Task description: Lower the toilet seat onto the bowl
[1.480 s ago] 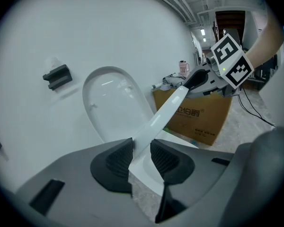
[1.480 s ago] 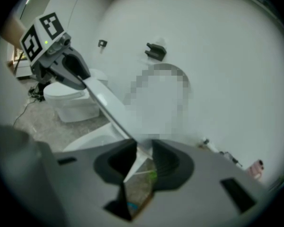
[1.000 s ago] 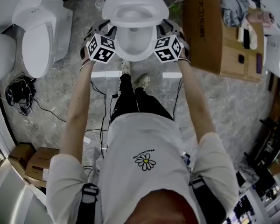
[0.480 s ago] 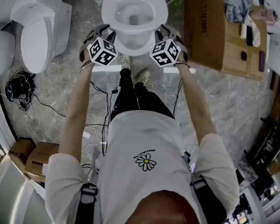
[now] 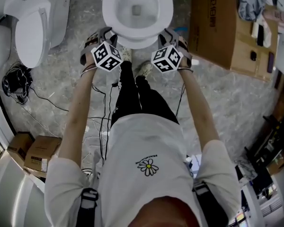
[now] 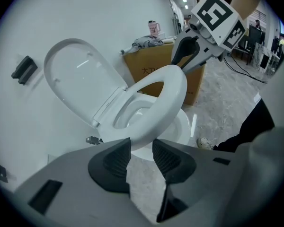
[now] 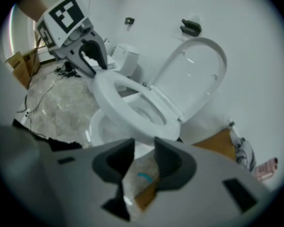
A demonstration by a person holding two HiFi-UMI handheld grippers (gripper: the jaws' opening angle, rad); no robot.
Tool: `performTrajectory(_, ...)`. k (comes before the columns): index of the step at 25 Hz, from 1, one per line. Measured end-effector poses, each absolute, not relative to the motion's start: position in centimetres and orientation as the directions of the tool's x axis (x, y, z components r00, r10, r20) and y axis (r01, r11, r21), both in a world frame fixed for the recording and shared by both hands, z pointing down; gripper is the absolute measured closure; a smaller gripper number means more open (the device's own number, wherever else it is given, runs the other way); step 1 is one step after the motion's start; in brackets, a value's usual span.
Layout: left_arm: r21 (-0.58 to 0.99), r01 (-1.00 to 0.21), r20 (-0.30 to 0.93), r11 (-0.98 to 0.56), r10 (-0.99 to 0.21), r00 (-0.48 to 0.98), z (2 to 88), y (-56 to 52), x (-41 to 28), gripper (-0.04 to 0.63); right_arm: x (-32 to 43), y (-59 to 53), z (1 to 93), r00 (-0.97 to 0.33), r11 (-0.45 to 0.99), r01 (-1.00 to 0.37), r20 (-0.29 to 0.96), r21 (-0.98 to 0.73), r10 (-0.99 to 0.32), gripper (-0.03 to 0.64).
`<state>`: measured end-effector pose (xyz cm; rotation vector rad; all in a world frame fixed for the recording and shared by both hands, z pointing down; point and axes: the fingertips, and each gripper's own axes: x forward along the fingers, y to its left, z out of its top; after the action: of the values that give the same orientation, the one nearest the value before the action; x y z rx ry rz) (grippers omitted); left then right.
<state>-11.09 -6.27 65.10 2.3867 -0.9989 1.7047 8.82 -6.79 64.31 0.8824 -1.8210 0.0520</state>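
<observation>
Toilet seat [image 6: 169, 94] tilted above bowl [image 6: 183, 126], gripper views

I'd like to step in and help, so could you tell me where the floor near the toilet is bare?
Bare floor lies between the person's right arm and the cardboard box. The left is crowded: second toilet, cables, small boxes.

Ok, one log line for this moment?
stage: lowering | toilet seat: half down, above bowl | lid: up | left claw, right claw: each clamped on seat rim, jaws just eased wider
</observation>
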Motion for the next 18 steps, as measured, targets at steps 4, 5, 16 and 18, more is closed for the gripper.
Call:
performTrajectory(4,-0.315,-0.523,0.865,-0.792,-0.466,0.187,66.8,-5.3,-11.2,0.431,8.7,-5.8,66.0,-0.170,0.745,-0.575,0.841,0.339,-0.514,0.472)
performTrajectory(5,-0.309,-0.519,0.870,-0.797,-0.457,0.184,67.2,-5.1,-11.2,0.431,8.7,-5.5,66.4,-0.173,0.751,-0.571,0.846,0.331,-0.504,0.472)
performTrajectory(16,-0.212,-0.512,0.918,-0.833,-0.349,0.188,72.1,-2.9,-11.1,0.448,9.2,-3.1,71.7,-0.141,0.720,-0.645,0.886,0.255,-0.441,0.574)
performTrajectory(18,-0.201,-0.510,0.922,-0.836,-0.337,0.189,72.8,-2.6,-11.1,0.449,9.2,-2.9,72.5,-0.142,0.730,-0.638,0.894,0.245,-0.424,0.574)
